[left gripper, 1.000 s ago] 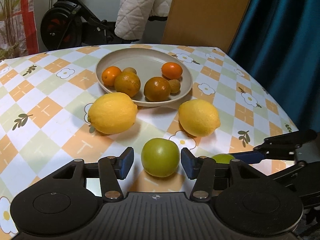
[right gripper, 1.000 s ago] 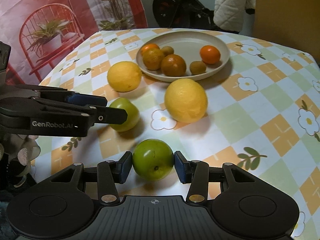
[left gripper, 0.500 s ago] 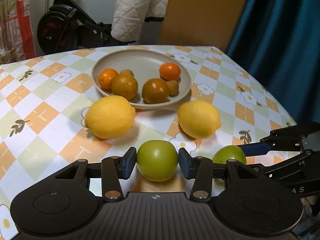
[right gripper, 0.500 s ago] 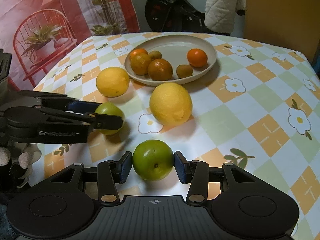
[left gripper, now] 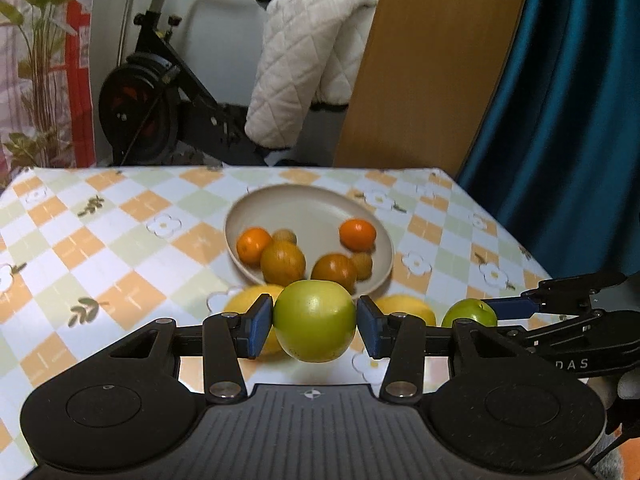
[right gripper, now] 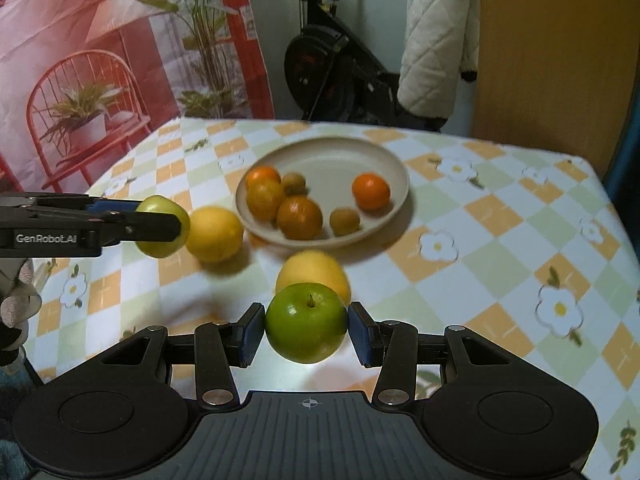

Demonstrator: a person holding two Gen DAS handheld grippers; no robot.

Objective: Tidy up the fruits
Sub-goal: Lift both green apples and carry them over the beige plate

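Note:
My left gripper [left gripper: 315, 328] is shut on a yellow-green apple [left gripper: 314, 320] and holds it above the table. My right gripper [right gripper: 307, 330] is shut on a darker green apple [right gripper: 306, 322], also lifted. Each gripper shows in the other's view: the left one [right gripper: 160, 220] with its apple at the left, the right one [left gripper: 470, 314] with its apple at the right. A beige plate [left gripper: 308, 204] [right gripper: 332, 152] ahead holds several small oranges and brown fruits. Two lemons [right gripper: 214, 232] [right gripper: 314, 270] lie on the cloth before the plate.
The table has a checked orange, green and white flowered cloth [left gripper: 120, 240]. Behind it stand an exercise bike [left gripper: 160, 92] with a white quilted jacket [left gripper: 304, 72], a wooden panel [left gripper: 432, 60] and a blue curtain [left gripper: 568, 100]. The table edge runs at the right [right gripper: 616, 200].
Both grippers have risen from the table, each carrying its apple. The left gripper closed on its apple during the earlier frames. The lemons and plate have stayed in place.

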